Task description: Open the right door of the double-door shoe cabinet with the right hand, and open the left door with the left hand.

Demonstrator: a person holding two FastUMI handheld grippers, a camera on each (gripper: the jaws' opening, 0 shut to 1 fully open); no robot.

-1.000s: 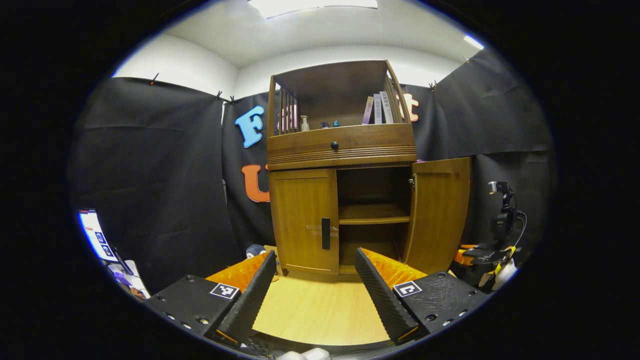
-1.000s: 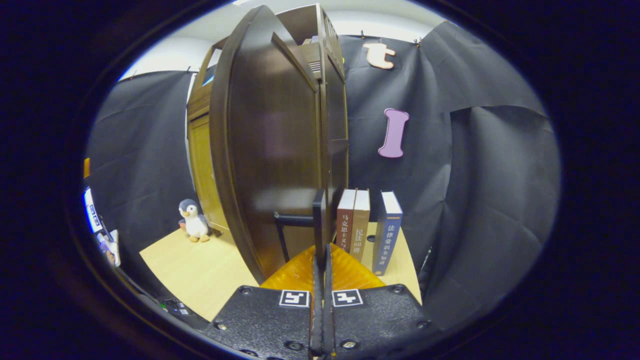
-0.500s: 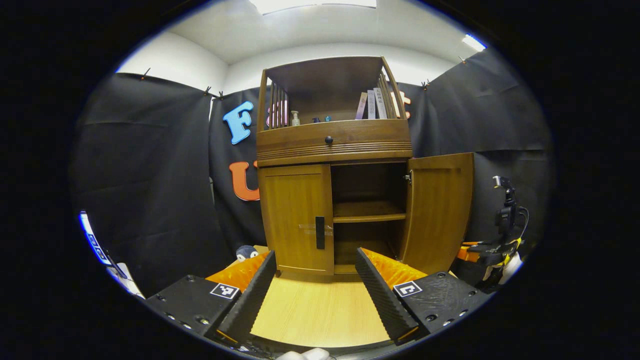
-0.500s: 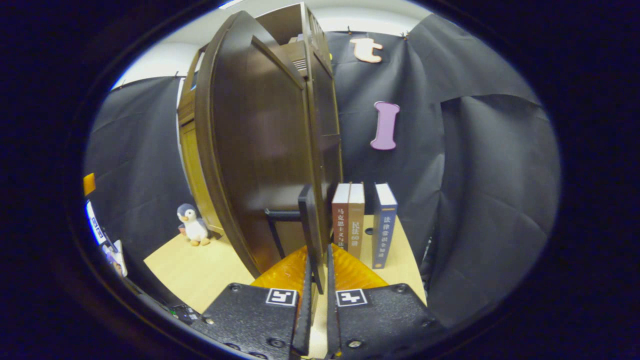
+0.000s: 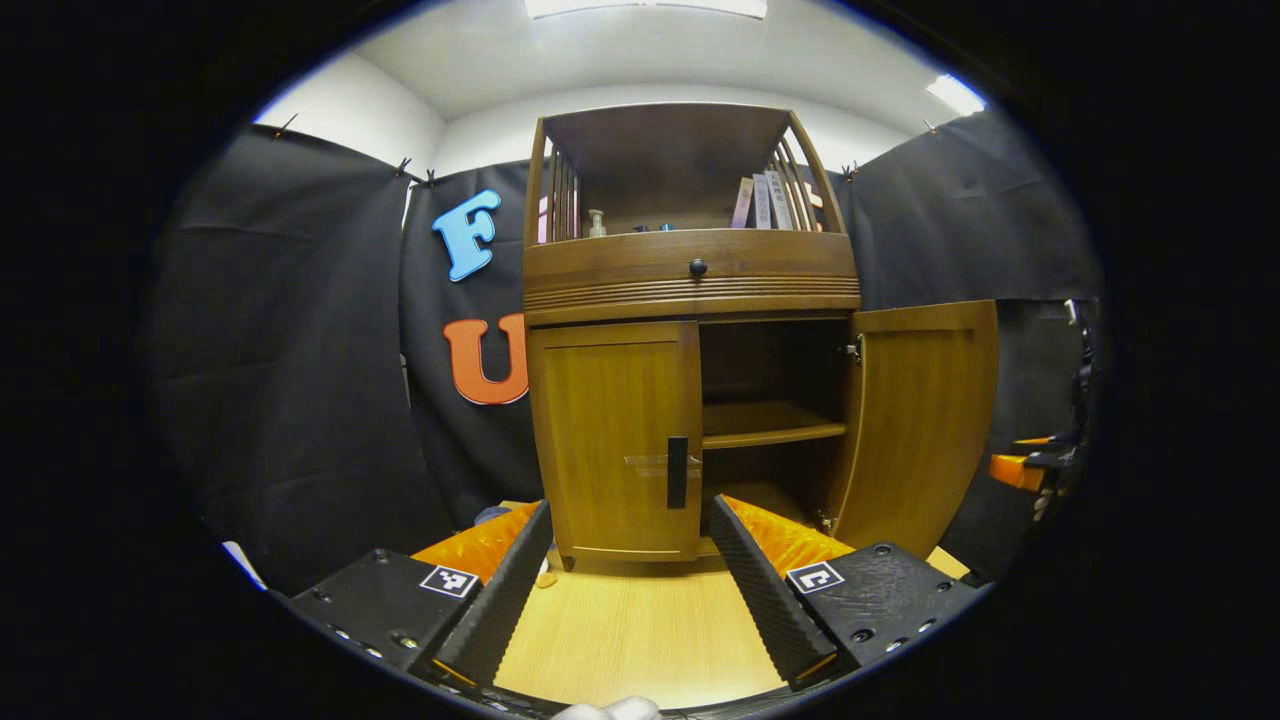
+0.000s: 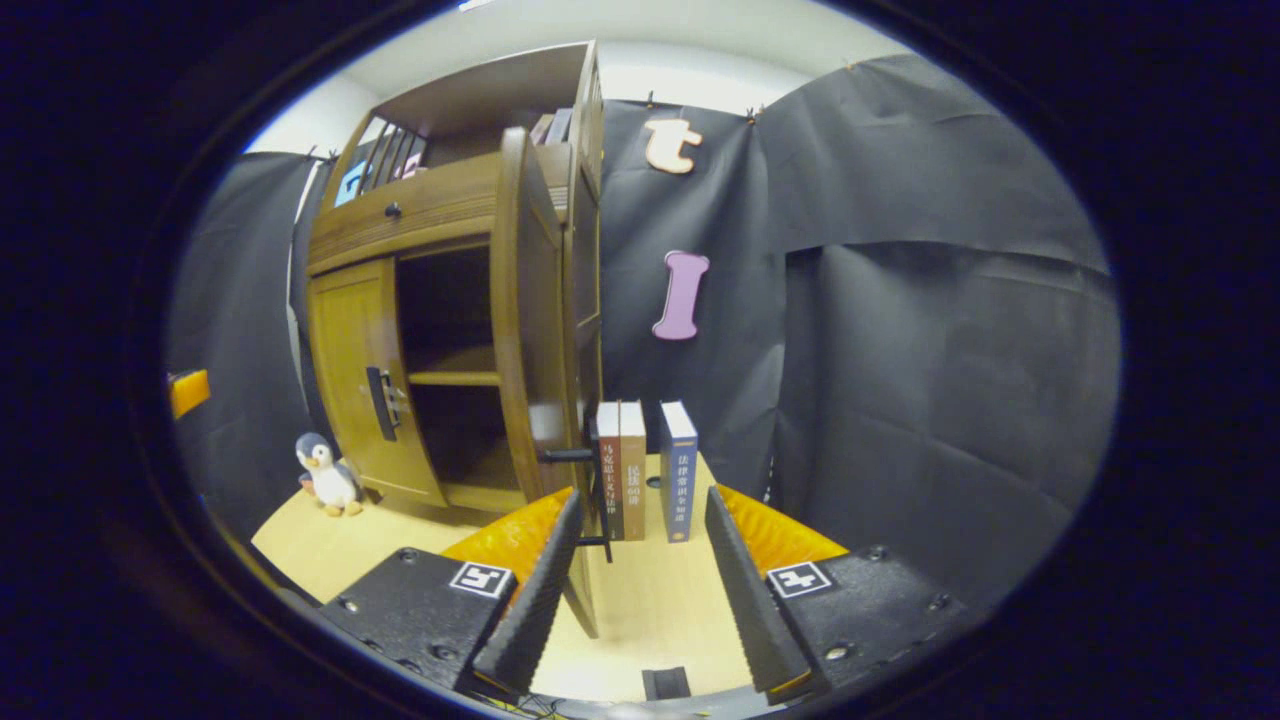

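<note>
The right gripper [image 6: 635, 575] has let go of the right door's handle [image 6: 598, 495] and now gapes empty. The left gripper [image 5: 630, 575] is open too, low centre, facing the shut left door [image 5: 615, 440]. Three books [image 6: 645, 470] stand mid-frame beside the swung-out right door [image 6: 525, 330].

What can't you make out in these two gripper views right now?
- Left door, left gripper view: shut, so whatever lies behind it is hidden.
- Lower compartment, right gripper view: too dark to tell what it holds.
- Small items on the top shelf, left gripper view: too small to identify.
- Right door, right gripper view: its lower edge is hidden behind the right gripper.
</note>
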